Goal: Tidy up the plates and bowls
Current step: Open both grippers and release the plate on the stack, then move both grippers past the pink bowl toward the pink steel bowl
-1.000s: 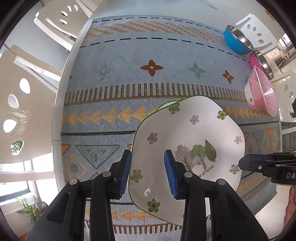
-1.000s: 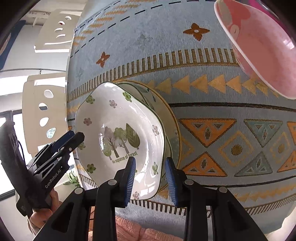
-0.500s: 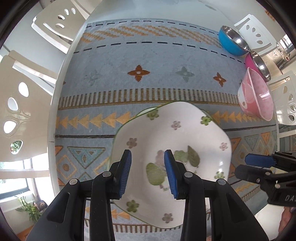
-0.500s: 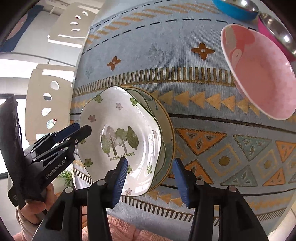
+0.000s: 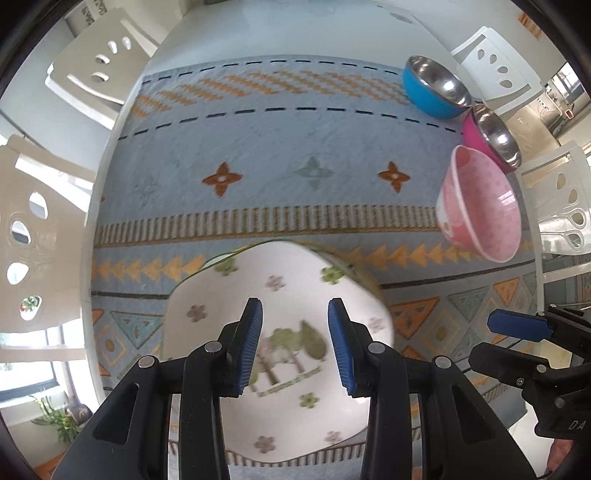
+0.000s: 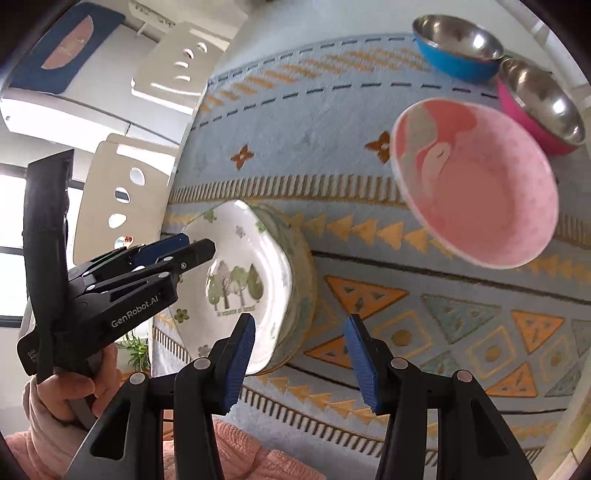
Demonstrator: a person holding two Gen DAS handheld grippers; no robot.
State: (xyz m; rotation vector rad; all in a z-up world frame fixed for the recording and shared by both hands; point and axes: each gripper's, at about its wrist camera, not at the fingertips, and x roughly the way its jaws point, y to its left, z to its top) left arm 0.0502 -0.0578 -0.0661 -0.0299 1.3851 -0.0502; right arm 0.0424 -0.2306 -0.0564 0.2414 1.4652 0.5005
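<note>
So from where I'm sitting, both grippers hang over the plate stack with nothing in them. The left gripper [image 5: 295, 347] has its blue fingers [image 5: 251, 347] parted a moderate way, pointing almost straight down, and the white plate [image 5: 280, 369] with the little trees and flowers printed on it is right underneath, lying on the patterned blue cloth [image 5: 258, 147] that covers the counter [image 5: 258, 33]. The fingers aren't touching it as far as I can see. In the right wrist view that plate sits on top of a second plate [image 6: 301, 295] with a greenish rim, nested and a bit offset. The right gripper [image 6: 299, 354] has just been opening, its fingers stand apart with only cloth and the stack's near edge showing between them, nothing gripped. Off to the right, the pink bowl [image 6: 480, 184] sits well apart from the plates, and behind it a blue steel-lined bowl [image 6: 458, 48] and a magenta steel-lined bowl [image 6: 543, 107] sit side by side by the cloth's far corner, touching or close to it. White chairs [image 5: 99, 62] ring the counter. A hand [image 6: 70, 387] in a pink sleeve holds the left gripper.
</note>
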